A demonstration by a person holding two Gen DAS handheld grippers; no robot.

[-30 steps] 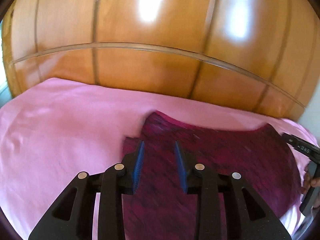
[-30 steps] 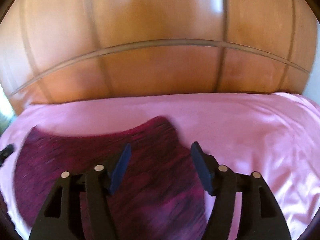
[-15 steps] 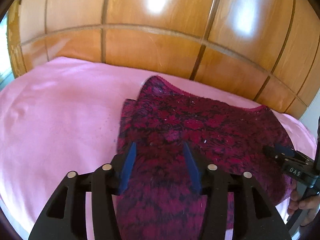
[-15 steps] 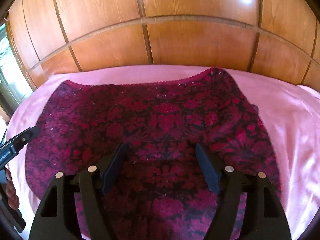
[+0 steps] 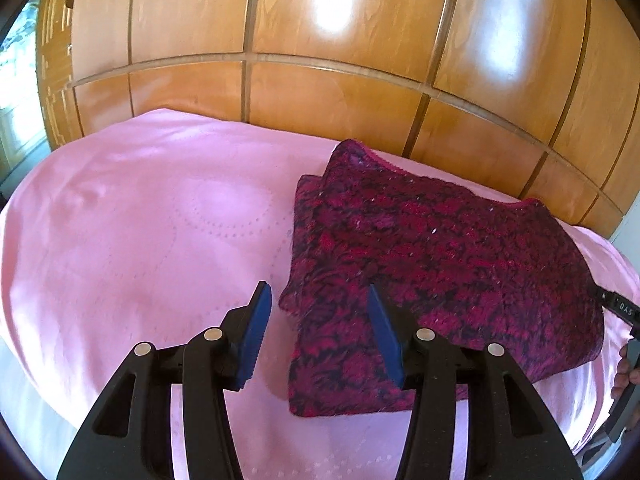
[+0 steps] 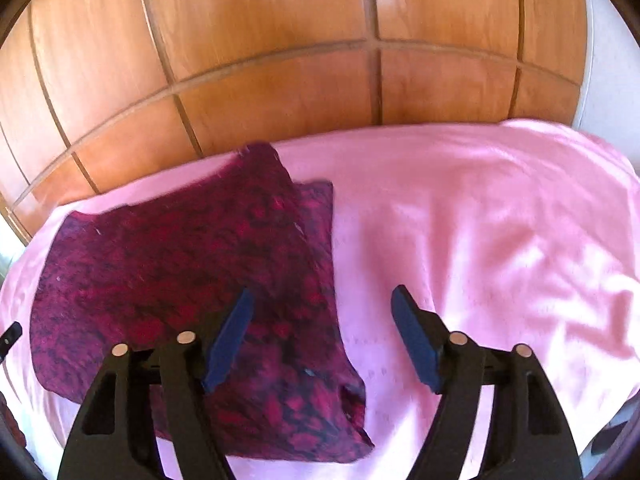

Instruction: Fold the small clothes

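Observation:
A dark red and black patterned garment [image 5: 440, 264] lies folded flat on a pink sheet [image 5: 152, 240]; in the right wrist view the garment [image 6: 180, 276] sits at the left. My left gripper [image 5: 318, 320] is open and empty, hovering over the garment's left edge. My right gripper [image 6: 322, 328] is open and empty, above the garment's right edge and the pink sheet [image 6: 480, 240]. The right gripper's tip [image 5: 618, 308] shows at the right edge of the left wrist view. The left gripper's tip [image 6: 10, 336] shows at the left edge of the right wrist view.
A glossy wooden panelled wall [image 5: 320, 80] stands right behind the bed and also fills the top of the right wrist view [image 6: 280, 60]. A bright window [image 5: 16, 72] is at the far left. The pink sheet is wrinkled at the right [image 6: 560, 280].
Both grippers have drawn back and apart from the garment's middle: the left to its left edge, the right to its right edge. The garment lies still, now seen from farther away.

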